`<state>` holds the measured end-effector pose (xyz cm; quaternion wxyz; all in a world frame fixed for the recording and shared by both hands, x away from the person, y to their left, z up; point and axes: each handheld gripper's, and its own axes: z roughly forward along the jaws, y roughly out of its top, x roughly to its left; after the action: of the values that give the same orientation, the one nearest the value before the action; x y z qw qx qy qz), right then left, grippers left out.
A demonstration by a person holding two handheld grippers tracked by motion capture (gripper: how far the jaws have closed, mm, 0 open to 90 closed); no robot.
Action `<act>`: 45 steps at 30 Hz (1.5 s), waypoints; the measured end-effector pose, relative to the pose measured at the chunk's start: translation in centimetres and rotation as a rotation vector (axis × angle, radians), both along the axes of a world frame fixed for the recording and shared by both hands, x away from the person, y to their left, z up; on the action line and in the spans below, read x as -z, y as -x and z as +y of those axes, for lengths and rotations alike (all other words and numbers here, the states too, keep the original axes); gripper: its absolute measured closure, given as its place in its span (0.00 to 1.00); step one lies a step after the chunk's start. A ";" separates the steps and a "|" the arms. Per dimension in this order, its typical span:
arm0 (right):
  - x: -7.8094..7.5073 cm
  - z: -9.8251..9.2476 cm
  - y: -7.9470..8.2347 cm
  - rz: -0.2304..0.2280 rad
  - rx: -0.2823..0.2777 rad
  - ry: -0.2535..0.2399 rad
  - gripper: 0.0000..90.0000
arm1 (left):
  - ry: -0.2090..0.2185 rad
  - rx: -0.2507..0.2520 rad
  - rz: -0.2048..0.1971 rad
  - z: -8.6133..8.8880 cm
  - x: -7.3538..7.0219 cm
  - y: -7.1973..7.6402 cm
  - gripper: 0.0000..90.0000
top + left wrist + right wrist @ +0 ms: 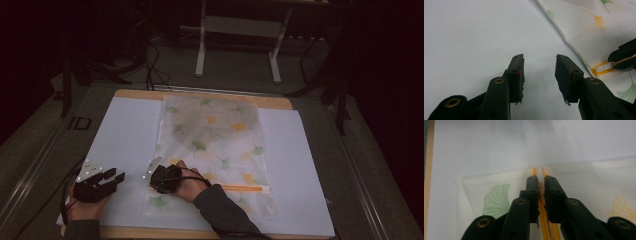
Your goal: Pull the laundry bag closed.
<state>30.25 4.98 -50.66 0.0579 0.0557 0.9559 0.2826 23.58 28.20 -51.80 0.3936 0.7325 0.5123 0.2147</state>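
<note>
A translucent zip bag [215,135] printed with green and yellow leaves lies flat on the white board [125,135]. Its orange zipper track [245,188] runs across the near end. My right gripper [156,184] sits at the left end of that track, jaws almost together. In the right gripper view [541,181] the orange track [546,225] passes between them. In the left gripper view the right gripper [617,62] pinches the white zipper tab [605,66]. My left gripper [114,175] rests open on bare board left of the bag, nothing between its jaws [539,62].
The board lies on a wooden tabletop [200,95] whose edge shows at the far side. Bare white board stretches left of the bag [474,37] and right of it [300,165]. A white table frame [202,45] stands on the dark floor beyond.
</note>
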 end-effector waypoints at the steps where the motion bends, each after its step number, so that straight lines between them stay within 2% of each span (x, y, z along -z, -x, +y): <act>1: 0.0 -0.1 -0.1 0.007 -0.002 0.001 0.89 | 0.000 0.001 0.001 0.0 0.0 0.0 0.66; 8: -0.1 -0.5 -0.3 0.026 -0.008 0.011 0.85 | -0.002 0.002 0.002 0.0 0.0 0.0 0.66; 10: -0.1 -0.2 -0.5 0.047 -0.015 0.032 0.83 | -0.003 0.003 0.002 -0.1 0.0 0.0 0.66; 15: 0.2 0.7 -1.0 0.068 -0.026 0.078 0.82 | 0.000 0.002 0.003 0.0 0.0 0.0 0.66; 21: 0.3 1.5 -1.4 0.083 -0.028 0.112 0.83 | 0.000 0.003 0.002 0.0 0.0 0.0 0.66; 24: 0.3 1.8 -1.7 0.112 -0.041 0.145 0.86 | 0.000 0.004 0.001 0.0 0.0 0.0 0.66; 30: 0.2 2.1 -2.3 0.152 -0.037 0.166 0.92 | 0.006 0.012 0.006 0.0 0.0 0.0 0.66; 32: 0.1 2.2 -2.3 0.150 -0.043 0.182 0.93 | 0.005 0.014 0.009 0.0 0.0 0.0 0.66; 37: -0.1 2.6 -2.0 0.108 -0.066 0.216 0.93 | 0.012 0.025 0.010 -0.1 -0.2 0.1 0.66; 40: -0.2 2.6 -1.9 0.096 -0.067 0.215 0.93 | 0.019 0.037 0.014 -0.2 -0.3 0.1 0.66; 43: -0.2 2.5 -1.7 0.085 -0.071 0.211 0.93 | 0.029 0.071 0.025 -0.5 -0.4 0.2 0.66; 45: -0.2 2.5 -1.7 0.084 -0.070 0.210 0.93 | 0.029 0.071 0.025 -0.5 -0.4 0.2 0.66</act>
<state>31.97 7.47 -50.43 0.0132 0.0278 0.9832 0.1801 23.39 27.69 -51.35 0.4052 0.7470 0.4941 0.1838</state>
